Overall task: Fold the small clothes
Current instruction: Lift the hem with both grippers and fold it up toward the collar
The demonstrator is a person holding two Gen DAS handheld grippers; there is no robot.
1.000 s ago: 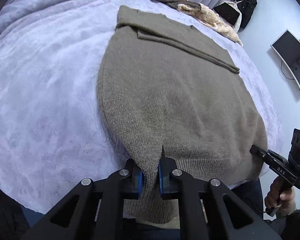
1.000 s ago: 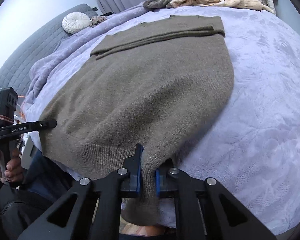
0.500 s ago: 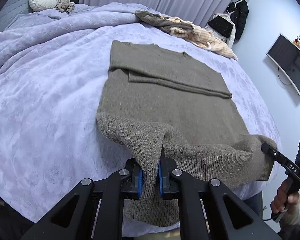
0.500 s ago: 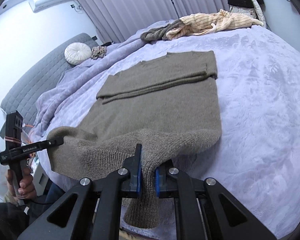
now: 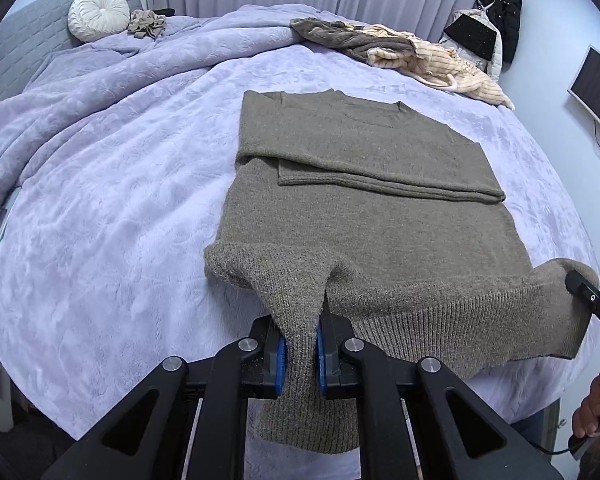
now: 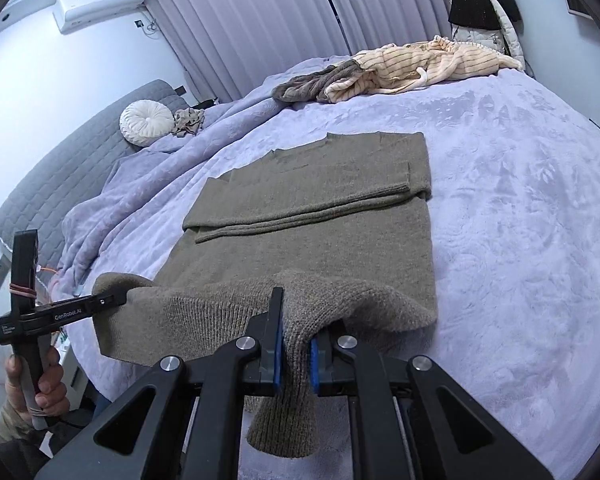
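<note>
Both hand-held grippers are clamping the ribbed hem of the brown sweater (image 5: 380, 200): the left hand-held gripper (image 5: 300, 354) is pinching the hem's left corner between its blue pads (image 5: 281, 364), with a tail of knit hanging below the jaws, and the right hand-held gripper (image 6: 296, 360) is doing the same at the opposite corner. Gripping at the two corners is keeping the hem stretched between them as a straight edge, which should let the lower part come over as one even panel rather than bunching. Between the grippers the hem is arching up off the bed (image 5: 100, 200), curling toward the collar, while the rest of the body is lying flat on the lavender cover. Further up, the sleeves are already lying folded across the chest, forming a neat band just below the neckline, so this looks like the bottom-to-top fold. Beyond the sweater, near the far edge of the bed, a heap of striped and grey clothes (image 6: 400, 68) is probably waiting its turn, well apart from the work. By the headboard a round white cushion (image 5: 98, 14) is resting beside a small crumpled cloth (image 5: 146, 24).
</note>
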